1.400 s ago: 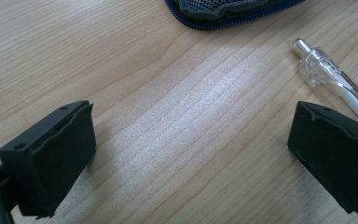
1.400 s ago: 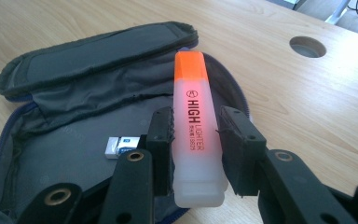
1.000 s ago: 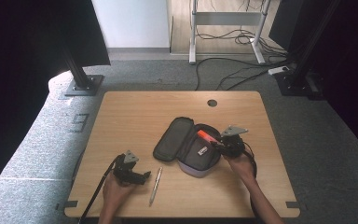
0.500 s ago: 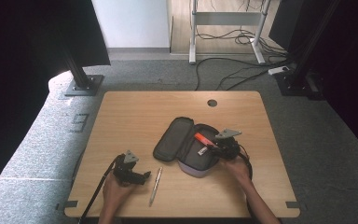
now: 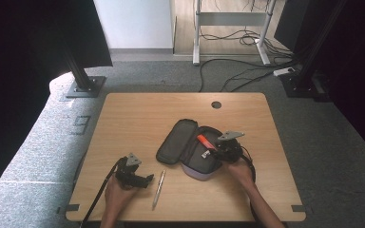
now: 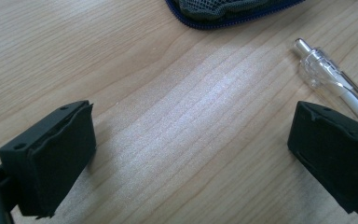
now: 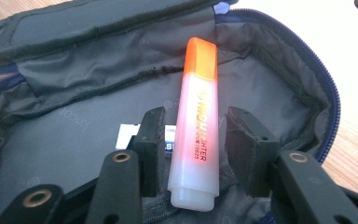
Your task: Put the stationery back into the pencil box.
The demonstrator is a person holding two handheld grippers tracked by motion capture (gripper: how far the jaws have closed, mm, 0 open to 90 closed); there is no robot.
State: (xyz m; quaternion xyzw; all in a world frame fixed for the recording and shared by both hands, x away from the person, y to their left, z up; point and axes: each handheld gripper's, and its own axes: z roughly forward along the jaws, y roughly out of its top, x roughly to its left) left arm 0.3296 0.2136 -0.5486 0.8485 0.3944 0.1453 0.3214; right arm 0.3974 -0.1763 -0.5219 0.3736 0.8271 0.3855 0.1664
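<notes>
Wooden table (image 5: 138,118): right gripper (image 7: 193,140) just opening, seemingly off highlighter (image 7: 196,126).

Far half of the table (image 5: 171,107) lies free; pen (image 5: 158,187) lies near the front edge.

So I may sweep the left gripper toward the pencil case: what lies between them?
In the high view, a pen lies between the left gripper and the pencil case.
</notes>
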